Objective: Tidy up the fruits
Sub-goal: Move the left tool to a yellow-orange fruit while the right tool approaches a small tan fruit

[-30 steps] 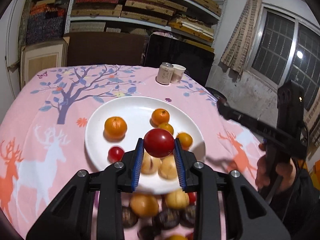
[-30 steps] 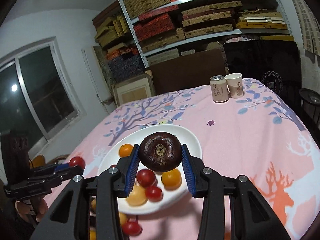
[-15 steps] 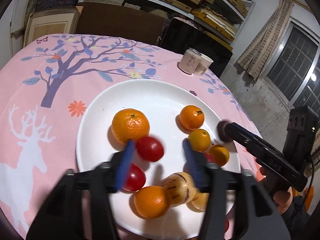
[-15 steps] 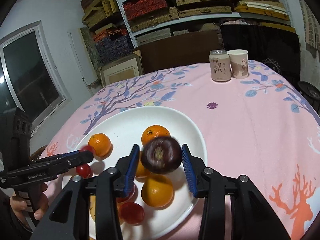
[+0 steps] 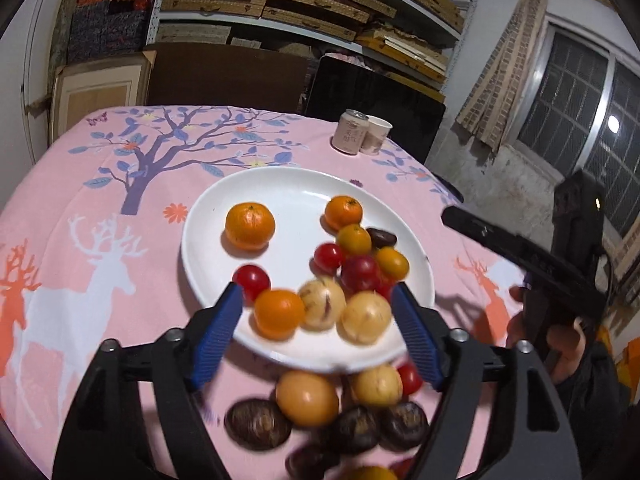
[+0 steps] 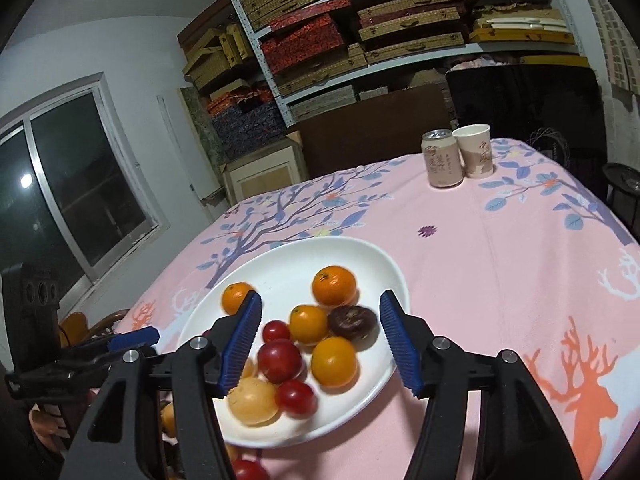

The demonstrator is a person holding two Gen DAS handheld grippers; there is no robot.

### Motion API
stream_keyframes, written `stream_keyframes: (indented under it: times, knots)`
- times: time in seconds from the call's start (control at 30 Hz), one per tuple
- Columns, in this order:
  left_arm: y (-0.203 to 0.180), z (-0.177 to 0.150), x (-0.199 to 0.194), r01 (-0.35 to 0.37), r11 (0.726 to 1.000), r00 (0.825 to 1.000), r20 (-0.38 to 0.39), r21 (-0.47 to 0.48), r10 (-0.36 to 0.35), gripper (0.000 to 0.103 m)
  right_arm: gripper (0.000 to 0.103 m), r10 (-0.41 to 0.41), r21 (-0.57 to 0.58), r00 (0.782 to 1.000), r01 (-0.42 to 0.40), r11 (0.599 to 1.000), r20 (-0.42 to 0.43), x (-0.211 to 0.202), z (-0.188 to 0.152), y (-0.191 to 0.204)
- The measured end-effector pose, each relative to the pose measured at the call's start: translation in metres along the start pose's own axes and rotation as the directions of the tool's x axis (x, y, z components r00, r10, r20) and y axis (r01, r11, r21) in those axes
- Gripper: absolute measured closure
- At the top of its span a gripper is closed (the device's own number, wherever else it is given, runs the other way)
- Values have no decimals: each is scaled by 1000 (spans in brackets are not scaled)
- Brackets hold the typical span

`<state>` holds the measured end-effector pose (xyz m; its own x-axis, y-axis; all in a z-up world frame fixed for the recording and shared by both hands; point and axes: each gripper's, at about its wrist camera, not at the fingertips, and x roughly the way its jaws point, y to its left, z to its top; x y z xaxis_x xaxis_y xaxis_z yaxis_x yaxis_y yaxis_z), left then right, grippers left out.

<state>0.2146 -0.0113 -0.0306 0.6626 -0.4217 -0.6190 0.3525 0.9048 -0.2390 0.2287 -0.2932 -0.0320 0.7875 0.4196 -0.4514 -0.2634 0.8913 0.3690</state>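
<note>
A white plate [image 5: 280, 192] on the pink tablecloth holds oranges, red tomatoes, yellow fruits and one dark brown fruit [image 5: 382, 237]. It also shows in the right wrist view [image 6: 288, 264], with the dark fruit [image 6: 352, 322] near its right rim. My left gripper [image 5: 318, 312] is open and empty above the plate's near edge. My right gripper [image 6: 320, 328] is open and empty over the plate. Several loose fruits lie on the cloth before the plate: yellow ones [image 5: 307, 398], dark brown ones [image 5: 256, 424] and a red tomato [image 5: 410, 378].
A drink can [image 6: 442, 158] and a paper cup [image 6: 476, 150] stand at the table's far side. Shelves of boxes [image 6: 360, 36], a dark chair [image 5: 372, 96] and a cardboard box [image 5: 100, 92] stand behind the table.
My left gripper let go of a red tomato onto the plate and pulled back. My right gripper let go of the dark brown fruit onto the plate. Both now stand open.
</note>
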Motion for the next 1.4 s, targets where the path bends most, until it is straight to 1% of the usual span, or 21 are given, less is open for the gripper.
stream_keyframes:
  times: [0.1,0.17,0.2,0.27,0.33,0.37,0.4,0.43,0.47,0.57,0.7,0.77,0.87,0.97,1.0,1.07,1.13,1.2,1.23,1.33,1.4]
  knots:
    - [-13,-29,-24,-24,996,999,-24,84,26,25,41,3,4,999,-3,1000,-43,-10,-7,6]
    - [-18,-49,-38,-49,990,998,-22,135,52,25,41,-12,-15,998,11,1000,-61,-22,-16,12]
    - [-21,-63,-45,-73,983,997,-13,169,76,25,41,-20,-24,997,18,1000,-73,-31,-23,16]
    - [-26,-83,-53,-100,972,994,-17,212,106,26,40,-2,-21,996,0,1000,-94,-47,-40,19]
    - [-28,-99,-57,-82,974,995,-42,210,93,26,39,11,-14,993,-13,1000,-115,-59,-58,19]
    - [-28,-105,-57,-70,977,996,-48,204,81,32,39,16,-9,991,-17,1000,-130,-64,-69,18]
    - [-30,-109,-56,-66,976,996,-49,206,78,37,39,16,1,989,-16,1000,-146,-69,-80,16]
    - [-32,-113,-55,-67,975,995,-58,214,81,47,39,15,21,987,-11,1000,-161,-71,-90,12]
    - [-34,-117,-54,-66,973,995,-63,221,81,50,39,22,57,984,-12,998,-176,-75,-96,8]
    - [-38,-119,-53,-69,970,994,-65,232,87,50,37,42,80,993,-33,996,-112,-94,-99,1]
    - [-46,-122,-46,-64,966,991,-99,251,91,50,37,26,81,993,-17,997,-111,-96,-103,0]
    - [-51,-122,-37,-94,958,983,-127,271,132,51,37,20,67,994,-13,998,-110,-95,-103,3]
    - [-60,-122,-26,-114,951,973,-159,288,164,51,37,18,50,994,-12,999,-106,-96,-103,6]
    - [-69,-122,-21,-110,945,973,-162,309,167,51,37,20,49,995,-15,999,-101,-97,-103,5]
    - [-70,-121,-20,-99,946,974,-162,308,155,54,37,23,49,994,-18,999,-102,-97,-103,5]
    - [-70,-121,-22,-80,952,980,-151,295,129,67,37,24,46,994,-19,999,-111,-96,-103,5]
    - [-65,-119,-25,-60,963,984,-144,263,101,67,37,24,34,992,-19,999,-124,-93,-103,7]
    - [-58,-117,-37,-20,976,994,-102,218,43,67,37,28,14,990,-27,1000,-137,-92,-104,10]
    - [-53,-117,-44,-15,980,997,-75,200,31,67,37,37,0,989,-37,999,-143,-92,-104,13]
    - [-33,-120,-52,-59,991,996,-56,117,65,67,37,79,-56,983,-90,994,-166,-93,-108,24]
    - [-23,-122,-57,-77,993,995,-51,91,82,66,37,91,-101,972,-115,988,-216,-92,-117,36]
